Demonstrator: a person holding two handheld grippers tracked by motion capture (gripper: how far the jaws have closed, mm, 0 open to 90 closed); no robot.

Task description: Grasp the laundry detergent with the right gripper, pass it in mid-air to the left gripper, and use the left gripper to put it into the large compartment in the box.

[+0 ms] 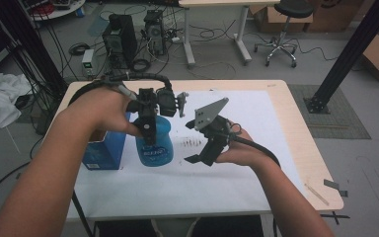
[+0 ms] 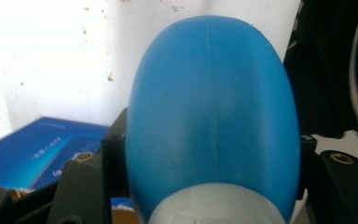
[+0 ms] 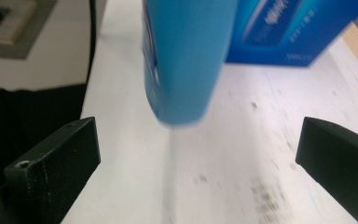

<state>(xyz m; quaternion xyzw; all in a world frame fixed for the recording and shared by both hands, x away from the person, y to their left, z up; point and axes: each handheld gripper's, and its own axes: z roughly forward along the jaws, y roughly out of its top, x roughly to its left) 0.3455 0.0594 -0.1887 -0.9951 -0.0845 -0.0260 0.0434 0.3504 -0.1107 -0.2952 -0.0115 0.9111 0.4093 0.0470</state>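
Gripping the blue bottle [image 1: 154,143] near its neck, our left claw [image 1: 148,129] held it upright just above the white tabletop [image 1: 256,182]. Our right claw [image 1: 202,150] gaped empty close beside it; the bottle lay straight ahead between its spread jaws, the blue box [image 1: 103,153] behind.

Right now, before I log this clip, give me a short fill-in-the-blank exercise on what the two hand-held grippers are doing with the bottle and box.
1. The left hand-held gripper is shut on the blue ____.
2. The right hand-held gripper has jaws that stand ____, with nothing between them.
3. The blue box stands on the bottle's ____ side in the high view.
4. The white sheet covering the table is marked with dark ____.

Missing words: bottle; open; left; specks
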